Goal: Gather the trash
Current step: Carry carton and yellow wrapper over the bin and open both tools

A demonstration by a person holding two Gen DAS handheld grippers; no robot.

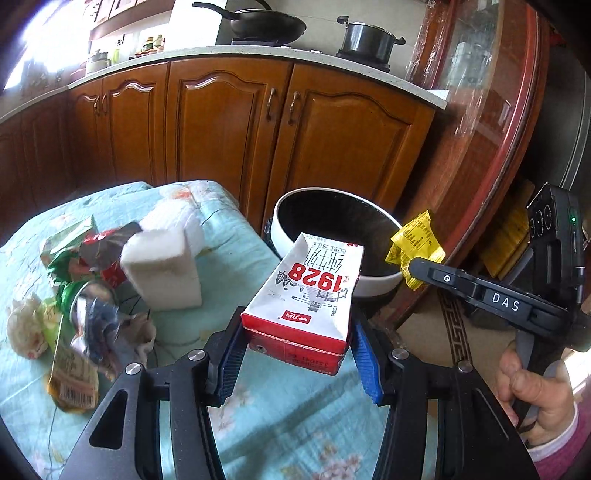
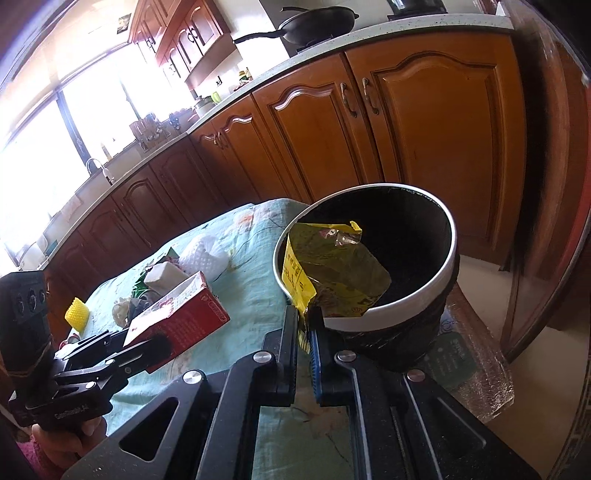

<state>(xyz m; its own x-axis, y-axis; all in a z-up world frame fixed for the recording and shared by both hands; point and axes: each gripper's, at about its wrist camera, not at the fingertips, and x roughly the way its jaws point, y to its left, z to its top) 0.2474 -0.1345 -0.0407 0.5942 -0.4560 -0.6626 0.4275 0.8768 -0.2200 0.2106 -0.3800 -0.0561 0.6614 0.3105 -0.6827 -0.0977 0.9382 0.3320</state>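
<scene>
Left gripper [image 1: 295,354] clamping milk carton [image 1: 306,291], right gripper [image 2: 304,332] pinching yellow wrapper [image 2: 332,273]; both poised at bin [image 2: 424,295] for disposal.

Milk carton [image 1: 308,291] sits between the left gripper [image 1: 295,354] fingers, just over the table [image 1: 258,424] edge, beside the bin [image 1: 295,210]. Snack wrapper [image 2: 332,273] is pinched in the right gripper [image 2: 304,332], hanging over the bin rim. Wrapper pile [image 1: 81,302] and foam block [image 1: 162,273] lie on the table, left of the carton. Cabinets [image 1: 221,122] behind; wok [image 1: 266,24] and pot [image 1: 367,37] on the counter.
</scene>
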